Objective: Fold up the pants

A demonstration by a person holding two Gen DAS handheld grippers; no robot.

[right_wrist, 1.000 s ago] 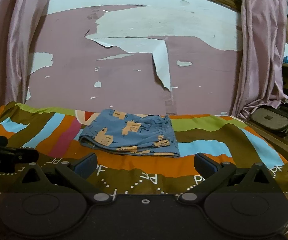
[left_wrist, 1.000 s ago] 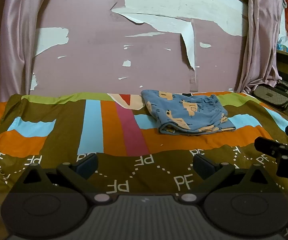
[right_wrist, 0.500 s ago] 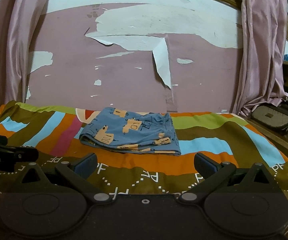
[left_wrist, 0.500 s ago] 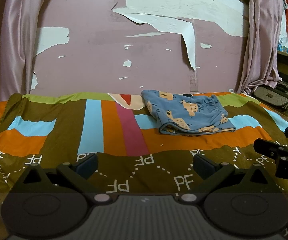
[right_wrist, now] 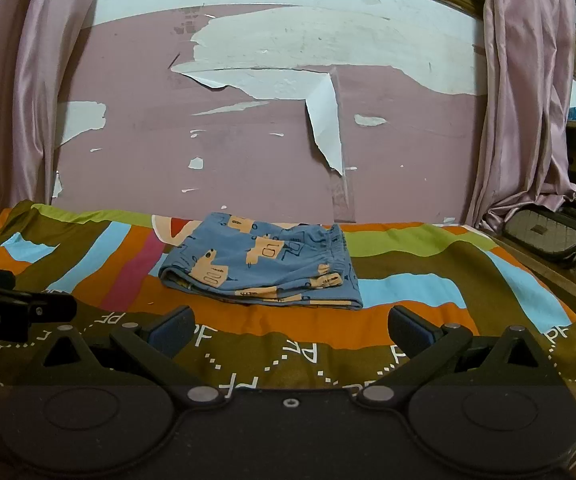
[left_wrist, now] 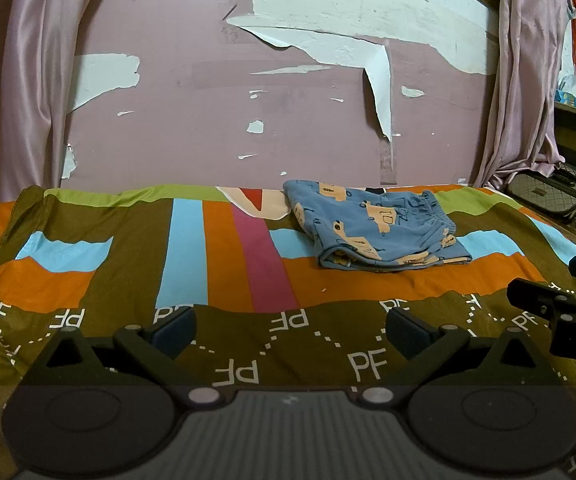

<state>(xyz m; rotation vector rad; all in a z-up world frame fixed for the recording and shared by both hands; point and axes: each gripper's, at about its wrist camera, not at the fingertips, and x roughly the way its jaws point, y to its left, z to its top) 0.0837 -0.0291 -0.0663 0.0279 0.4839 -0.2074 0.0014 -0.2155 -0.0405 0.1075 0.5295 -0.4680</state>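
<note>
**A:** What does the left wrist view show?

**B:** The left claw (left_wrist: 288, 330) is low over a bed (left_wrist: 223, 264) with a striped brown, orange and blue cover. Its jaws are spread and hold nothing. The pants (left_wrist: 372, 232) lie far and right of centre, well apart from the claw: blue cloth with tan prints, already a compact layered bundle. At the right edge the right claw (left_wrist: 548, 300) pokes in from the side. Beyond the bed is a pink wall (left_wrist: 288, 120) with peeling paint.

**A:** And the right wrist view?

**B:** The right claw (right_wrist: 290, 330) is also spread and empty. Here the pants (right_wrist: 263, 264) sit almost dead ahead. The left claw (right_wrist: 39, 308) shows at the left edge.

**A:** How would the pants handle?

**B:** Judging by looks, light and soft, limp rather than stiff, so layers could slip apart if lifted by one corner. I'd pinch through all layers at the near folded edge, or at the waistband.

**A:** What differs between views?

**B:** The right view shows the gathered waistband (right_wrist: 338, 248) on the bundle's right side more plainly; the left view looks into the open layers at the near left corner.
</note>
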